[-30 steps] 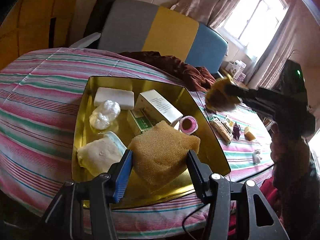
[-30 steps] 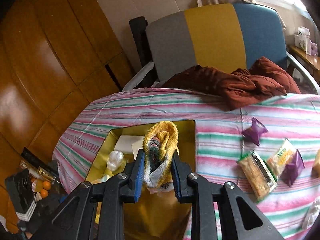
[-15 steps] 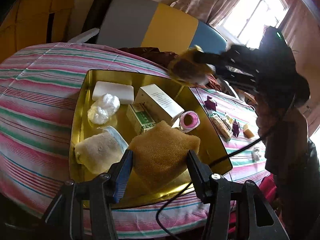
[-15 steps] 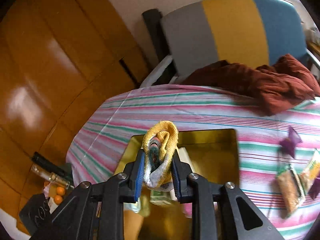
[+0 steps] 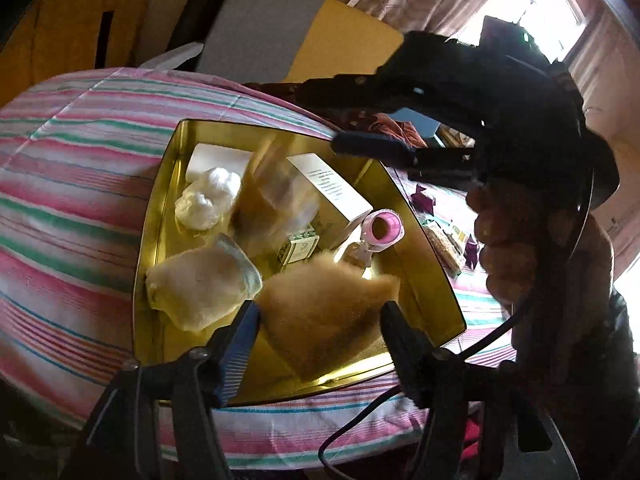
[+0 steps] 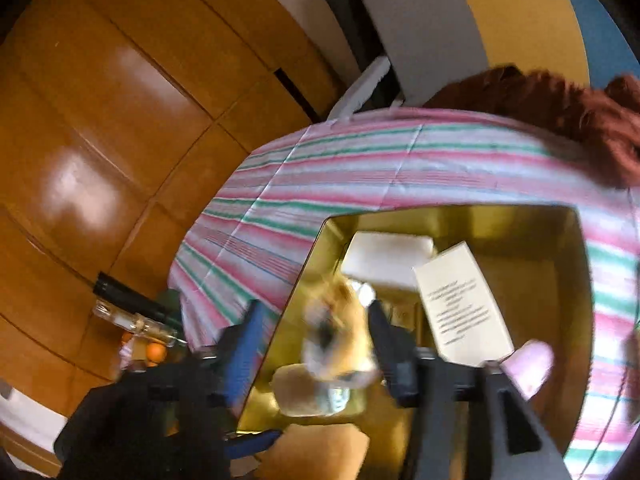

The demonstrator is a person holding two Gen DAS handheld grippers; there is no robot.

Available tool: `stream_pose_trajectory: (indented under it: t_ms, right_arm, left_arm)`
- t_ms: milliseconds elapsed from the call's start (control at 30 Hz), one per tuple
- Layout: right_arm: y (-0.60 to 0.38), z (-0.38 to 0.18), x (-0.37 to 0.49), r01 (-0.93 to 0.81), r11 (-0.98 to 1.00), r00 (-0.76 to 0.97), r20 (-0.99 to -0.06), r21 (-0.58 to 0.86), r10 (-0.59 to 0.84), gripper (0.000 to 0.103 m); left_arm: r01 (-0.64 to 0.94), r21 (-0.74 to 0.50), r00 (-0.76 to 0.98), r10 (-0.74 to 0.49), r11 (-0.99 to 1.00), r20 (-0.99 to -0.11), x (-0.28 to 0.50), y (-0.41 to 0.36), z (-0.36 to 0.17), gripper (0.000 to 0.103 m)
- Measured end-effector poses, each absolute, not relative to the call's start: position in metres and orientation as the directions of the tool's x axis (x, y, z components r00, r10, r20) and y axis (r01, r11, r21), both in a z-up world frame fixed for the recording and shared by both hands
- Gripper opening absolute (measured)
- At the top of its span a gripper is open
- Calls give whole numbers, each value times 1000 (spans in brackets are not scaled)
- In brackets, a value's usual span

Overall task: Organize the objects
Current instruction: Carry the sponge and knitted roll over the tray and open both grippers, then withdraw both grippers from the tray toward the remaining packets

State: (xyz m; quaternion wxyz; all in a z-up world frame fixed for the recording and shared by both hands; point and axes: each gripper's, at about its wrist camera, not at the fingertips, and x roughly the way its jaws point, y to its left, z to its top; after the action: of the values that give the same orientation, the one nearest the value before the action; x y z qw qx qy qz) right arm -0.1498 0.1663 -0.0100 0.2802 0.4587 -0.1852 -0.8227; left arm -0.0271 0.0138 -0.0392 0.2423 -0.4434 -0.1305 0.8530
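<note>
A gold tin tray (image 5: 156, 216) sits on the striped tablecloth. My left gripper (image 5: 320, 332) hangs over its near edge. Its jaws are opening, with the tan sponge (image 5: 324, 312) blurred between them and resting in the tray. My right gripper (image 5: 318, 118) reaches over the tray's far side. Its jaws are opening too, and the yellow knitted cloth (image 5: 276, 200) is a blur dropping below them. In the right wrist view that cloth (image 6: 340, 340) falls free between the spread fingers of the right gripper (image 6: 312, 336). No pad touches it.
The tray also holds a white block (image 5: 216, 156), a white wad (image 5: 208, 196), a white box (image 5: 332, 188), a small green box (image 5: 300, 246), a pink tape roll (image 5: 384, 230) and a cream cloth (image 5: 200, 284). Snack packets (image 5: 444, 244) lie to its right. A chair (image 5: 260, 28) stands behind.
The right gripper swung left over the tray, spread its jaws and let the yellow knitted cloth go. The left jaws widened around the sponge, which sank into the tray.
</note>
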Motion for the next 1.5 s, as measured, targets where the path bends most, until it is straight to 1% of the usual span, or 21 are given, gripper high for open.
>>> stream_pose_trajectory:
  t_ms: [33,67,333,500,567,633,867,1067,1167,1500]
  right_arm:
    - [167,-11,-149,284,-774,-422,-651,566,-631,61]
    - [170,-12,-147,279,-779,-430,-652,562,-625,61]
    - [184,-6,-124,260,-807,-477,-657,530,-585,61]
    - [193,-3,-104,252,-850,-520,-676,462,-522,61]
    - [197,0,-94,250,-869,-543,-681,428,-492,61]
    - [200,2,-85,248,-885,-565,-683,393,-462,61]
    - [212,1,-63,218,-923,-611,-694,316,-382,62]
    - [216,-6,-48,196,-953,-630,-715,231,-303,63]
    - [219,-8,-42,190,-961,-635,-722,199,-275,63]
    - [251,-2,-32,126,-977,-661,-720,171,-211,63]
  left_arm:
    - [-288,-446,-492,531,-847,-690,-27,11,-39,72]
    - [-284,-448,-494,530,-847,-689,-27,9,-39,73]
    - [-267,-429,-520,503,-863,-690,-24,3,-36,73]
    - [-259,-368,-563,449,-893,-694,-22,3,-27,73]
    - [-257,-307,-607,400,-917,-687,-20,6,-18,78]
    - [-252,-289,-634,384,-923,-672,-19,6,-11,86]
    - [-210,-173,-700,272,-962,-661,-12,11,1,86]
    - [-200,-108,-727,221,-974,-650,-6,16,7,86]
    - [-212,-94,-732,222,-973,-644,-2,21,9,86]
    - [-271,-67,-722,249,-960,-646,2,46,13,87]
